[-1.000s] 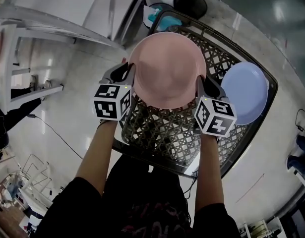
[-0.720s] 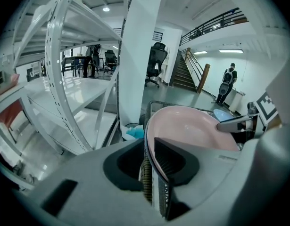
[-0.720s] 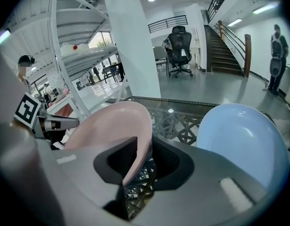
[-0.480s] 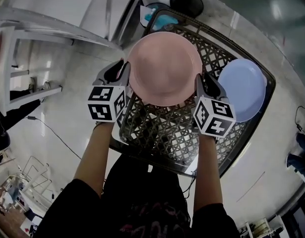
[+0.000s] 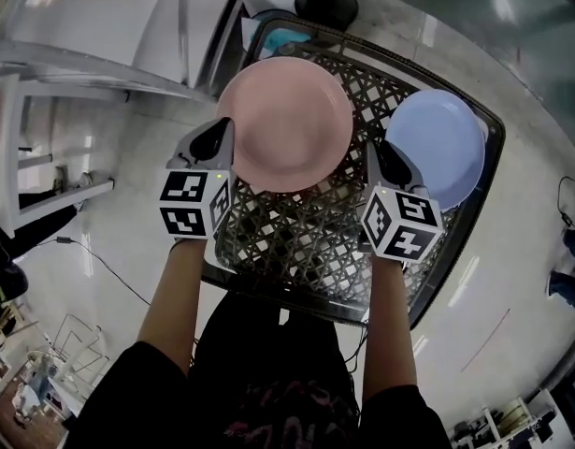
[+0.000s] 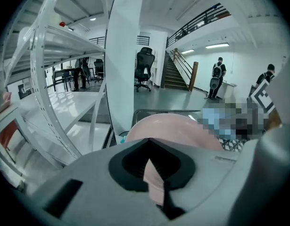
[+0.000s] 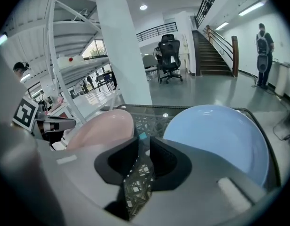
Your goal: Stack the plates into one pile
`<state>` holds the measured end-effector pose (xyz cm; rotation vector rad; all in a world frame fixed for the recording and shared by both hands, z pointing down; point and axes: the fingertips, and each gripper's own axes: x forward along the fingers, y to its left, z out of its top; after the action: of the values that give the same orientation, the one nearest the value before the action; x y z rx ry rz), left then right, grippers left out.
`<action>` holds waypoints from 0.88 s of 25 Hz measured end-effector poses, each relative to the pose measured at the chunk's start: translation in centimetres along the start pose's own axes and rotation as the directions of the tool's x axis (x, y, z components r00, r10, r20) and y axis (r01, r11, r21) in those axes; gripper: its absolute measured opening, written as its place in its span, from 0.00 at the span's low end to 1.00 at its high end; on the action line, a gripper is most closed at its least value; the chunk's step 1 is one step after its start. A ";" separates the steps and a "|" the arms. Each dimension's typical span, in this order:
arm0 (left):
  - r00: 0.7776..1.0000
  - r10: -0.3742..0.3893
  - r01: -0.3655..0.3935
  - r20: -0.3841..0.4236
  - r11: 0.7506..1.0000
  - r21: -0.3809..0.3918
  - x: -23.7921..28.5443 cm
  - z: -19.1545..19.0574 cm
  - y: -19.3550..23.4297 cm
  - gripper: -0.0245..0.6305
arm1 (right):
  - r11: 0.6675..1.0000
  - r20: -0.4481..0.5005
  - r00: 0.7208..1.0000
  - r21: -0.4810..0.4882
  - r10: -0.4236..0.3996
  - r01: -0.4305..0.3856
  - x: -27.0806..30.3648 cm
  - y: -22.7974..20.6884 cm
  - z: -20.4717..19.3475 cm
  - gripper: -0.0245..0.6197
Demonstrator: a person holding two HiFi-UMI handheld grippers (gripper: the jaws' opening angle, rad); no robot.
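Fingers (image 6: 128,166) of the left gripper (image 5: 220,137) are clamped fully together on the left rim of the pink plate (image 5: 285,124), which hangs over the left rear part of the black lattice basket (image 5: 296,241). Pinching only the edge probably keeps the plate's underside free, so it can go down flat onto another plate. The right gripper (image 5: 385,162) sits just beside the plate's right edge, between it and the blue plate (image 5: 435,148); its jaws have just been closing, stand part open, and show only basket lattice between them. The pink plate is roughly level, hollow side up (being round, it has no long axis to speak of). The blue plate lies hollow up at the basket's right side, likely the base of the pile.
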<state>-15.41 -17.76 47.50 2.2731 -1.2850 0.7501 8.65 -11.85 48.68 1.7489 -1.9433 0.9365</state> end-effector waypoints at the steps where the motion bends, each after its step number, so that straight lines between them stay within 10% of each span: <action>1: 1.000 -0.014 0.014 0.001 1.000 0.011 0.2 0.2 -0.8 0.03 | 1.000 0.005 1.000 0.011 -0.013 0.013 -0.6 -0.7 -0.1 0.17; 22: 0.976 -0.209 0.216 -0.057 0.964 0.158 3.6 -0.2 -9.7 0.03 | 0.893 -0.099 0.935 0.278 -0.340 0.354 -8.9 -15.7 -8.2 0.29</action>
<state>-5.46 -15.20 49.01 2.4633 -0.9725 0.8440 24.07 0.08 52.30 2.1247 -1.4437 1.1600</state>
